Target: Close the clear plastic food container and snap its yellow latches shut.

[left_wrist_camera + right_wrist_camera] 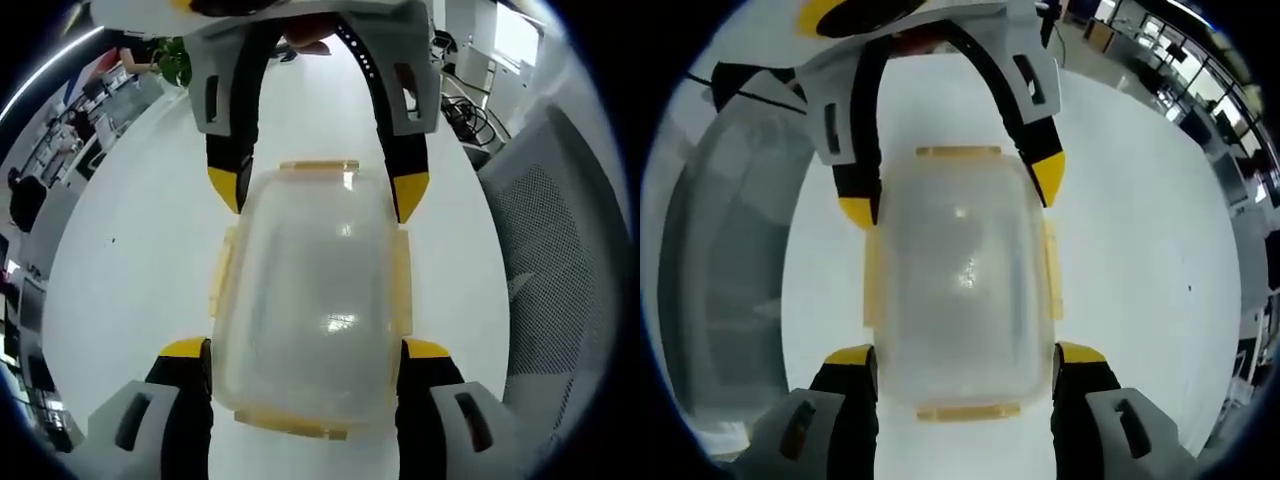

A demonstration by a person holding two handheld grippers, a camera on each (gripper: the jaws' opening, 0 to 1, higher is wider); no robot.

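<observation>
the clear container [310, 300] sits lid-on on the white table [130, 260], with both grippers facing each other across it. the left gripper [305, 365] and right gripper [962, 370] each straddle an end with jaws spread wide, gripping nothing, seemingly to steady it before pressing the yellow latches [1052, 270].

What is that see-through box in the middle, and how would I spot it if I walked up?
Look at the white table, between the two yellow-tipped claws reaching in from opposite ends. There sits the clear plastic food container, lid on. Its frosted see-through body and the yellow latches along its edges set it apart from the grey mesh chair beside the table.
</observation>
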